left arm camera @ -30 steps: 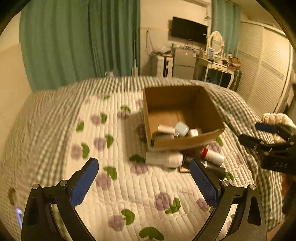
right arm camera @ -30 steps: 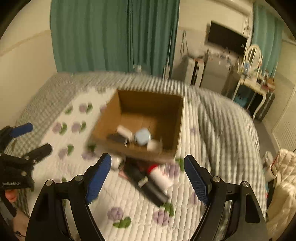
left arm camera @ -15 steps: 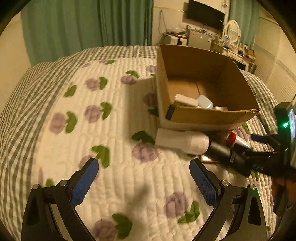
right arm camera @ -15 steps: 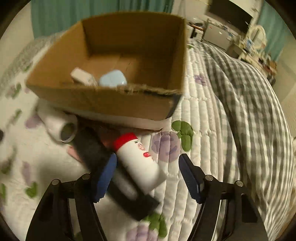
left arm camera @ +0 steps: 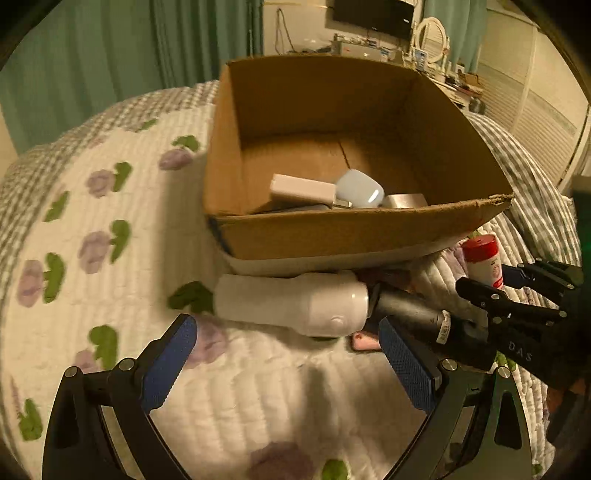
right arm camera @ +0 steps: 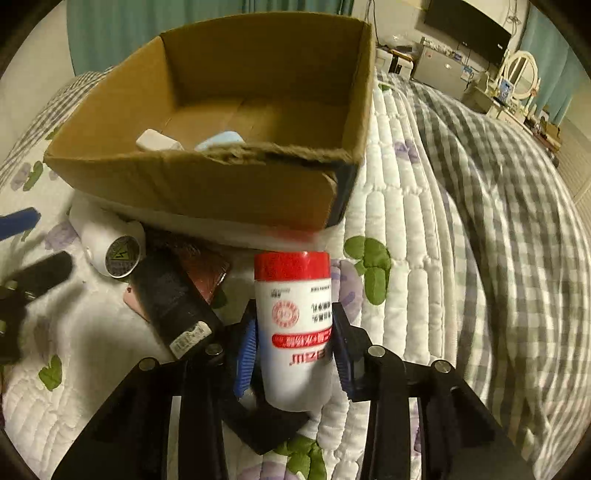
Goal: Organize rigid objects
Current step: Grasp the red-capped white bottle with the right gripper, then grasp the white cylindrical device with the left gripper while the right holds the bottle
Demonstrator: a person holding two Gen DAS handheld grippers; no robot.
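Box (left arm camera: 343,236), 3 items inside, 1 red-capped bottle (right arm camera: 295,325)

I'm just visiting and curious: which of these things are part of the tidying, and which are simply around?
Part of the job:
cardboard box
red-capped bottle, right gripper closing on it
white cylinder
black tube

Just around:
quilt
curtains
television

left wrist: close, angled down | right wrist: closer, angled down | shared: cardboard box (left arm camera: 332,229), bed (right arm camera: 424,221)
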